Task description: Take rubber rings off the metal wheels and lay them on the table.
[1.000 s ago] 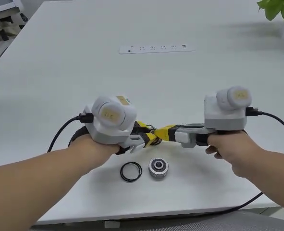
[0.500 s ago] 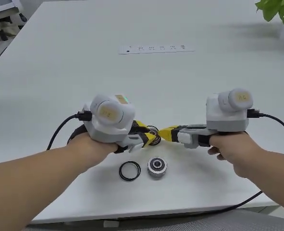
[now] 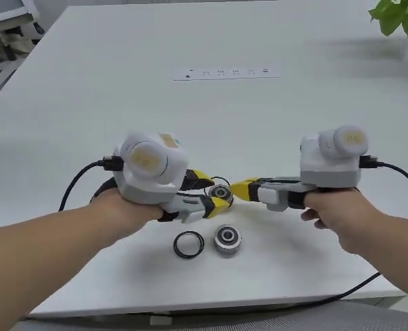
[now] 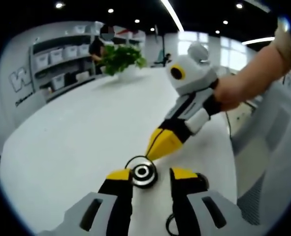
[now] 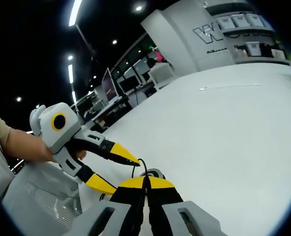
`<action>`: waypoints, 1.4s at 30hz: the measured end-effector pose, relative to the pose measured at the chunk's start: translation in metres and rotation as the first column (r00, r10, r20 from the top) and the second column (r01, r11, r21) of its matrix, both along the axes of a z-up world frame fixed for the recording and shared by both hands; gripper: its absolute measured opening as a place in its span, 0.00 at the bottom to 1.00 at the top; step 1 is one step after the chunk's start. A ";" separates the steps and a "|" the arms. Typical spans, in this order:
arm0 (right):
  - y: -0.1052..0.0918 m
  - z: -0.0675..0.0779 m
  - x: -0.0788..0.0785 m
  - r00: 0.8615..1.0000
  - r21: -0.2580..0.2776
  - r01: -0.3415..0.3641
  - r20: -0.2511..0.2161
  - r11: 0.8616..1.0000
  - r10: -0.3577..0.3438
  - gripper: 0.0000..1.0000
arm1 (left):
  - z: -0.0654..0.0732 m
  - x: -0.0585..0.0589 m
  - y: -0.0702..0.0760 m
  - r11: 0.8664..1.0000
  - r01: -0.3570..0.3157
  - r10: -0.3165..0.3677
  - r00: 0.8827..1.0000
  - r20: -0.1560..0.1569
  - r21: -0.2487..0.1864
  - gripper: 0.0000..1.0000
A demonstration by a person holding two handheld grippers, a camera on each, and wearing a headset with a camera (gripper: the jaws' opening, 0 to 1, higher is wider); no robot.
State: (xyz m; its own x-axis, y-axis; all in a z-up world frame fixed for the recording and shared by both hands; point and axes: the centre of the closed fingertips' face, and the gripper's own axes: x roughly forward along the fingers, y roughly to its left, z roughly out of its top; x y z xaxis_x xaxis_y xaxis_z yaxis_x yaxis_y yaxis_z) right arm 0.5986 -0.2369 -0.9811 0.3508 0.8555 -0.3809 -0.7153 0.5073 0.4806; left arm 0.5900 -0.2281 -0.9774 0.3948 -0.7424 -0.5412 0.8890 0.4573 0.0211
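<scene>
left gripper [image 4: 151,173] jaws narrow around metal wheel [image 4: 143,173], can't tell if actually clamped, likely bracing it. right gripper [image 5: 145,183] jaws pinched together, seemingly on its rubber ring [image 4: 134,159] to peel it off. loose ring [image 3: 188,244] and bare wheel [image 3: 227,238] lie on table [image 3: 121,83], near edge.

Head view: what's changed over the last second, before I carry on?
The left gripper and right gripper have drawn slightly apart, so the wheel between the left's jaws shows more, its rubber ring pinched by the right. Nothing newly gripped or released. The loose ring and bare wheel on the table stayed put.
</scene>
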 end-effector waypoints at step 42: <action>0.034 0.010 -0.042 0.979 -0.125 -0.202 -0.004 0.971 0.203 0.00 | 0.038 -0.064 0.061 0.997 0.036 -0.036 0.999 0.001 -0.067 0.74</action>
